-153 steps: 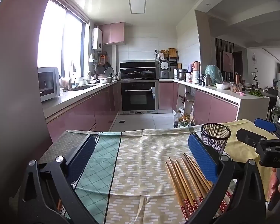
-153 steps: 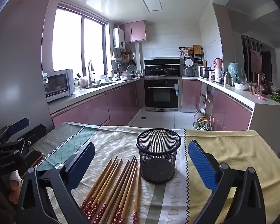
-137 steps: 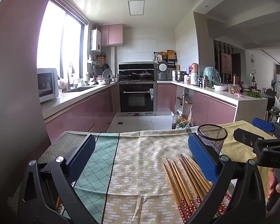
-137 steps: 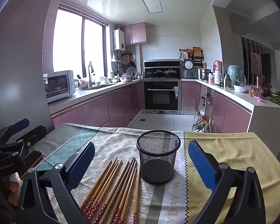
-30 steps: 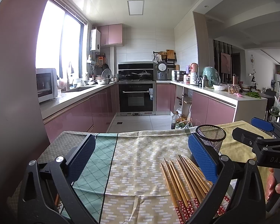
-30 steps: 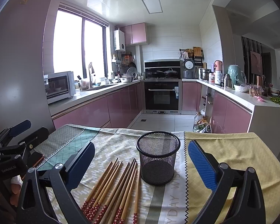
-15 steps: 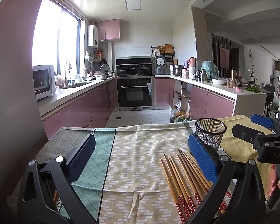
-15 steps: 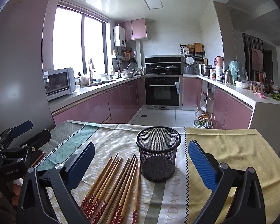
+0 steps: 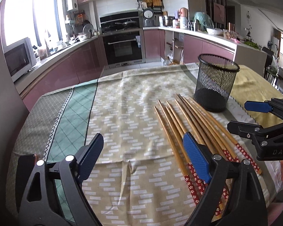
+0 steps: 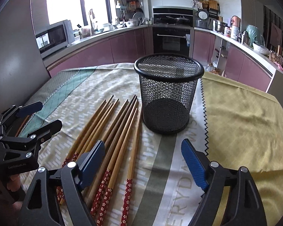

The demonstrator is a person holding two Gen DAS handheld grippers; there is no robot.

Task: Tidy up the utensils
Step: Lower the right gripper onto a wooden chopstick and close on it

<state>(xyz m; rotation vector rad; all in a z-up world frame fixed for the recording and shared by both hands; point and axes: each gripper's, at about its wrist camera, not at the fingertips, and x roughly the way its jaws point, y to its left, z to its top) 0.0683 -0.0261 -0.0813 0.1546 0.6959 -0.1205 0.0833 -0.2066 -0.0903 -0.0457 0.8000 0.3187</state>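
Observation:
Several wooden chopsticks (image 9: 190, 120) with red flowered ends lie side by side on the patterned cloth, seen also in the right wrist view (image 10: 115, 131). A black mesh cup (image 9: 216, 82) stands upright and empty just beyond their tips, seen close in the right wrist view (image 10: 168, 96). My left gripper (image 9: 143, 150) is open and empty, low over the cloth, its right finger over the chopsticks. My right gripper (image 10: 143, 156) is open and empty, above the chopsticks' red ends, in front of the cup. Each gripper shows in the other's view: the right one (image 9: 254, 116), the left one (image 10: 35, 114).
The table is covered with a cloth (image 9: 122, 113) in beige, green and yellow patches (image 10: 245, 122). Behind it is a kitchen with pink cabinets, an oven (image 9: 122, 47) and a microwave (image 10: 52, 35). The table's far edge runs just behind the cup.
Both grippers have tilted down and moved forward toward the table; the chopsticks and cup now look larger and closer. Both stay open. Nothing on the table has moved.

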